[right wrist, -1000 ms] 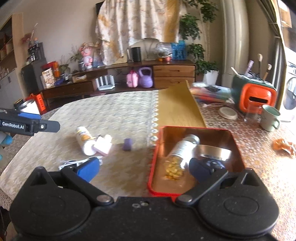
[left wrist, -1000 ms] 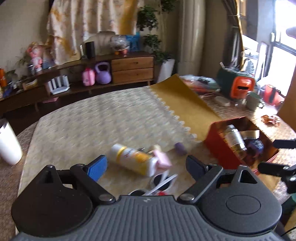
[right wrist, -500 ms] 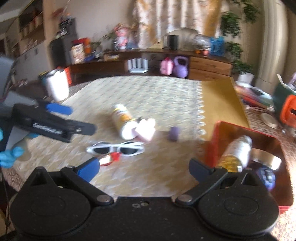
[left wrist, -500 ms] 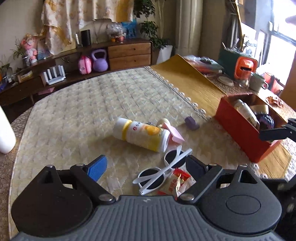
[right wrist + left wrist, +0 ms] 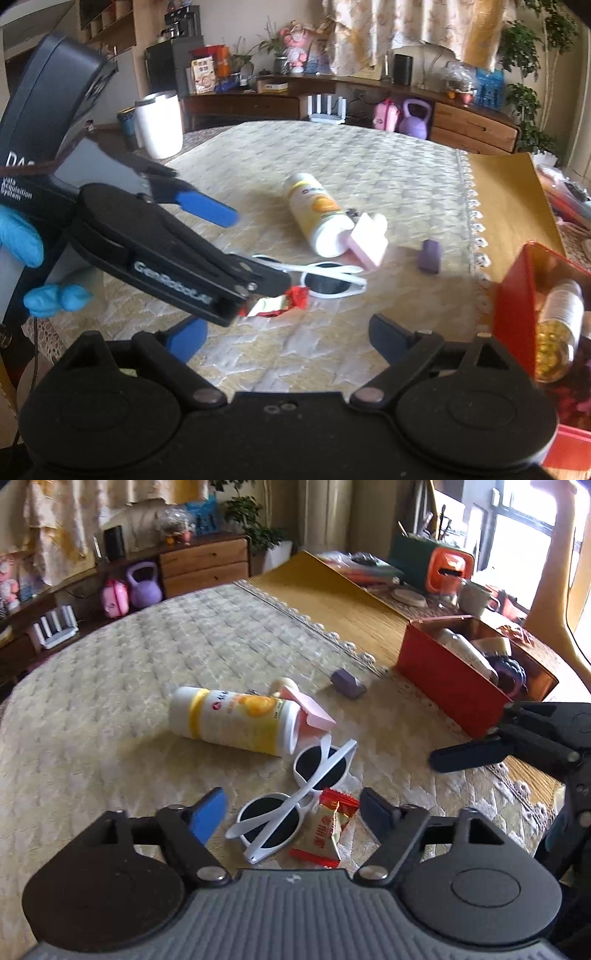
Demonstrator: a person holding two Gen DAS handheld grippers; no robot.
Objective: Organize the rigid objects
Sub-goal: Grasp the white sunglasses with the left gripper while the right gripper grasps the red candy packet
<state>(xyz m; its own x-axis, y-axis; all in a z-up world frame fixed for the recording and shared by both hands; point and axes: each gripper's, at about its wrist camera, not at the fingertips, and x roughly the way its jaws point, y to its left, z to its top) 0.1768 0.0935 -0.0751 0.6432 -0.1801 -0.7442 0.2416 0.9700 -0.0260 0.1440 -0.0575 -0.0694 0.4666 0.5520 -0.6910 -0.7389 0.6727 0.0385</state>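
Note:
White sunglasses (image 5: pixel 295 805) and a red snack packet (image 5: pixel 328 830) lie on the cream cloth between the fingers of my left gripper (image 5: pixel 291 810). Its jaws are closing, and the pads stand clear of both. Beyond lie a white and yellow bottle (image 5: pixel 236 720), a pink piece (image 5: pixel 314 709) and a small purple block (image 5: pixel 347 683). A red tin (image 5: pixel 450 679) at the right holds a pill bottle (image 5: pixel 557 325). My right gripper (image 5: pixel 286 334) hovers over bare cloth before the sunglasses (image 5: pixel 332 280) with nothing between its fingers, and its jaws are closing too.
A blue-gloved hand (image 5: pixel 18 236) holds the left tool. A white tumbler (image 5: pixel 159 123) stands at the table's far left. A gold mat (image 5: pixel 351 602), a mug (image 5: pixel 476 596) and an orange and green box (image 5: pixel 447 566) lie past the tin. A sideboard runs along the back wall.
Both grippers have sunk toward the cloth. The left now has the sunglasses between its fingers. The right has swung left from over the tin. Both pairs of jaws have narrowed.

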